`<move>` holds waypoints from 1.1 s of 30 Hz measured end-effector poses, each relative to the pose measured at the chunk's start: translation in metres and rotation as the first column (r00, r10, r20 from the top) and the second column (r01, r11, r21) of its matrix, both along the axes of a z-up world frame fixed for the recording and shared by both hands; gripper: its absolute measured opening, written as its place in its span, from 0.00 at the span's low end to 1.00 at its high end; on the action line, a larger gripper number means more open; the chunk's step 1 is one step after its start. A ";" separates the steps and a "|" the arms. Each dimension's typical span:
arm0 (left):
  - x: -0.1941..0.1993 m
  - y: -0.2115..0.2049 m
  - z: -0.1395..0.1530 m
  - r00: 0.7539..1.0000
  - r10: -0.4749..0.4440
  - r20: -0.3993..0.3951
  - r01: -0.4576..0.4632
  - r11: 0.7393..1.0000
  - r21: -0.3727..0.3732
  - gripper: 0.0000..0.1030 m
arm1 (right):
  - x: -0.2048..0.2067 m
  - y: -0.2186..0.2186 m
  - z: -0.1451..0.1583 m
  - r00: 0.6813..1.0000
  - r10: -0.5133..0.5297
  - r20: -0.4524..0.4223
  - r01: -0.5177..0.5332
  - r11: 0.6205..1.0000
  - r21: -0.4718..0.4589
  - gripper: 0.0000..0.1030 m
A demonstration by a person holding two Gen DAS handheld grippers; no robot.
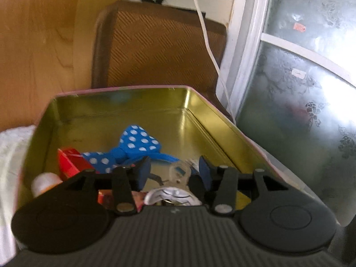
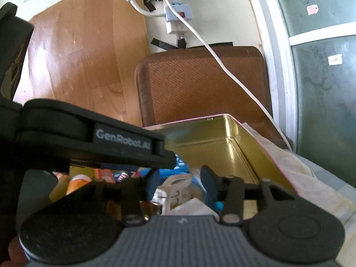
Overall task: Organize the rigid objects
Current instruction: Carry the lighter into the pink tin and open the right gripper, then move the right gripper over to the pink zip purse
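A gold metal tin (image 1: 200, 109) with a pink outside holds a blue bow with white dots (image 1: 138, 142), a red box (image 1: 69, 160), a pale round-topped bottle (image 1: 44, 181) and a clear plastic-wrapped piece (image 1: 180, 173). My left gripper (image 1: 172, 173) hangs over the tin's near end, jaws apart around the clear piece without pinching it. In the right wrist view my right gripper (image 2: 180, 184) is open over the same tin (image 2: 222, 129), above a clear wrapped item (image 2: 175, 187). The left gripper's black body (image 2: 89, 138) crosses that view on the left.
A brown woven cushion (image 1: 160, 44) stands behind the tin against the wall. A white cable (image 2: 222, 66) runs down from a power strip (image 2: 178, 11). A wooden panel (image 1: 37, 44) is at left, a frosted glass door (image 1: 300, 89) at right. White cloth (image 1: 11, 151) lies left of the tin.
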State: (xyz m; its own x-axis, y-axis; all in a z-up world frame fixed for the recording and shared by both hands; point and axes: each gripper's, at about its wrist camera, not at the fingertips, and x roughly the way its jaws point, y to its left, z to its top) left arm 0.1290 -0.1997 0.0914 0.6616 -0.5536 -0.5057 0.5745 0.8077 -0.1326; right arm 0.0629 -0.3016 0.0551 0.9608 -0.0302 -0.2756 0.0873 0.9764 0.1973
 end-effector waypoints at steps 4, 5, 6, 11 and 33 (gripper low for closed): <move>-0.017 0.019 0.023 0.995 0.046 0.083 -0.047 0.999 0.015 0.49 | -0.024 0.022 0.017 0.998 0.001 0.058 0.000 1.000 -0.009 0.41; -0.021 0.024 0.028 0.993 0.059 0.103 -0.062 0.998 0.026 0.49 | -0.032 0.029 0.020 0.998 0.006 0.068 -0.005 1.000 -0.012 0.41; -0.027 0.032 0.032 0.990 0.070 0.122 -0.075 0.996 0.039 0.49 | -0.036 0.037 0.023 0.997 0.007 0.072 -0.006 1.000 -0.011 0.41; -0.050 0.076 0.037 0.978 0.115 0.173 -0.131 0.988 0.082 0.50 | -0.063 0.071 0.032 0.995 0.032 0.096 -0.033 0.999 0.006 0.41; -0.014 0.283 -0.037 0.875 0.476 0.087 -0.484 0.860 0.161 0.51 | -0.041 0.242 0.030 0.941 0.331 -0.078 -0.339 0.926 -0.163 0.41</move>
